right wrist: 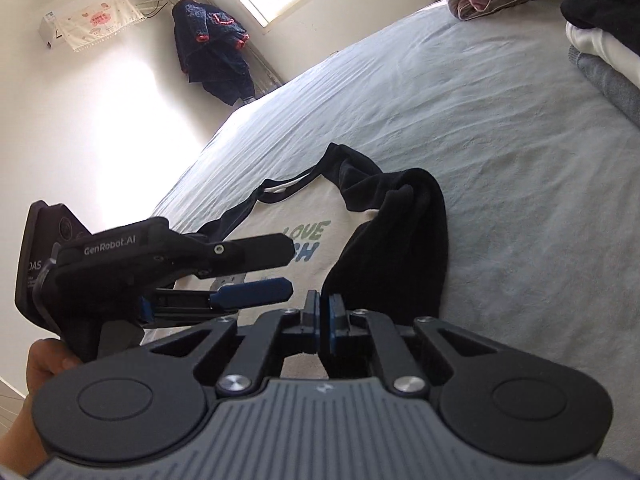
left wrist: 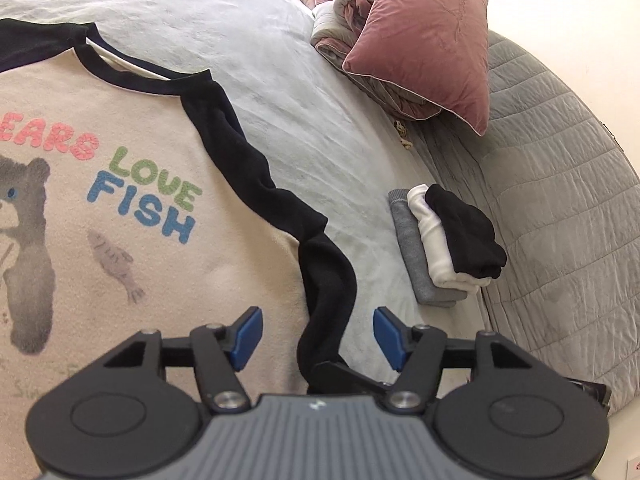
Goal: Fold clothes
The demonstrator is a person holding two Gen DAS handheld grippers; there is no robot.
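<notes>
A cream sweatshirt [left wrist: 120, 260] with a bear print and the words LOVE FISH lies flat on the bed. Its black sleeve [left wrist: 328, 280] snakes down its right side. My left gripper [left wrist: 320, 336] is open, and its blue pads stand on either side of the sleeve without touching it. In the right wrist view my right gripper [right wrist: 320, 316] is shut on the end of the black sleeve [right wrist: 400, 240], just above the sheet. The left gripper [right wrist: 286, 270] shows there from the side, open, over the shirt's print.
A pale blue sheet [left wrist: 280, 60] covers the bed. A stack of folded grey, white and black clothes [left wrist: 440, 248] sits to the right. A pink pillow [left wrist: 432, 40] on bundled bedding and a grey quilted cover [left wrist: 560, 200] lie beyond. A dark garment [right wrist: 212, 52] hangs by the window.
</notes>
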